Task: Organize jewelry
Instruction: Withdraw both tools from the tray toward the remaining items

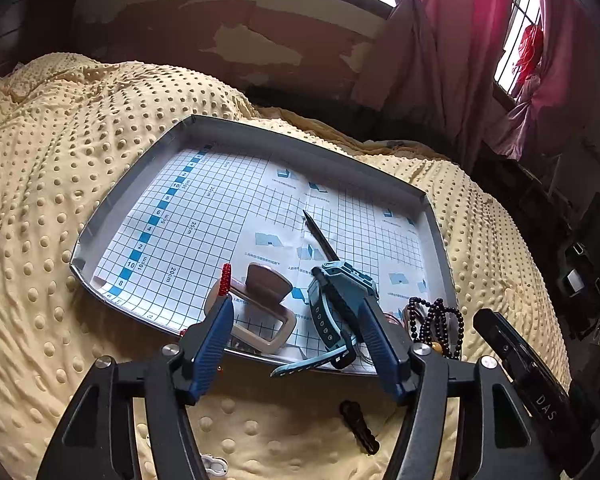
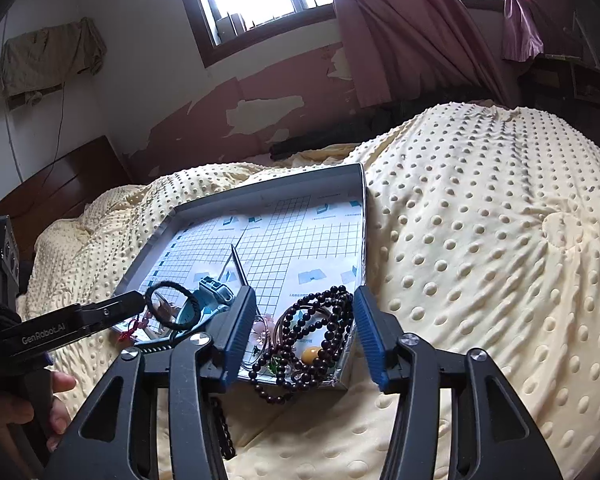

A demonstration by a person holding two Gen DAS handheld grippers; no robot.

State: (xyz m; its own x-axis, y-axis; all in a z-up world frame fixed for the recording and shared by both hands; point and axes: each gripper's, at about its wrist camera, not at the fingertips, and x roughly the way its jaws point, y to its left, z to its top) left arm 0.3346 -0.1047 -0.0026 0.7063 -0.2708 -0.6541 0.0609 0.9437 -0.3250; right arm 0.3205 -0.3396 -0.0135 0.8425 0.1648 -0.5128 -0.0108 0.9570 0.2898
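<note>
Left gripper (image 1: 298, 298) and right gripper (image 2: 304, 296) both spread wide, gripping nothing; a hand (image 2: 40, 404) holds the left gripper's handle

The tray (image 1: 100, 216) sits on the bedspread (image 1: 40, 160), its near edge crowded. In the left wrist view, the hair clip (image 1: 260, 304) lies at near left, the watch (image 1: 332, 304) just right of it, the bead strings (image 1: 436, 324) at the near right corner. The pen (image 1: 320, 236) lies behind the watch, toward the middle. A dark clip (image 1: 360, 426) lies on the bedspread, nearer than the tray.
</note>
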